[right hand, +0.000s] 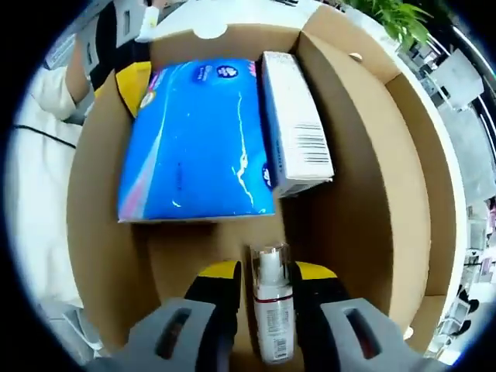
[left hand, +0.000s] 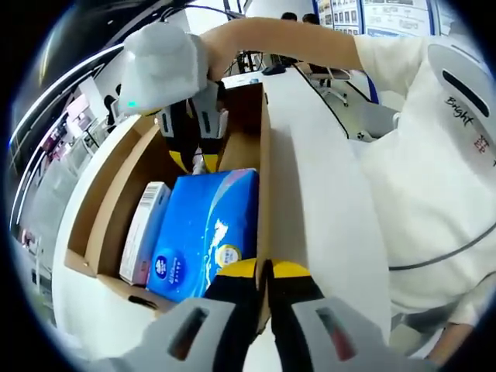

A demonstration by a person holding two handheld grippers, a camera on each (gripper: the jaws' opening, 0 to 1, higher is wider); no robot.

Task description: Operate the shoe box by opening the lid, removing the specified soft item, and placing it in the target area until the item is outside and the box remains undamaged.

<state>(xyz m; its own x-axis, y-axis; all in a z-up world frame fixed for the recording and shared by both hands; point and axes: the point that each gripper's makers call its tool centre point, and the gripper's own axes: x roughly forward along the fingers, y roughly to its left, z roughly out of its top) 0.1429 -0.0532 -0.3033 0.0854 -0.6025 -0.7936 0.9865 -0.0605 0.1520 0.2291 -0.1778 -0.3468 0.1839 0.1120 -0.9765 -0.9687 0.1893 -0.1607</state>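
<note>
Shoe box plain cardboard, glossy blue soft pack inside

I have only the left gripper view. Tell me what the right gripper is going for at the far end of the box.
Observer: A small spray bottle with a clear cap sits between the jaws of the right gripper.
Operator: Confirm whether it is gripped.
Observer: The jaws flank it closely; I cannot tell if they pinch it.
Operator: Report on the soft blue pack.
Observer: The blue pack lies flat just beyond the bottle, untouched by those jaws. A white carton beside it shows a barcode, and the box has bare floor past that.
</note>
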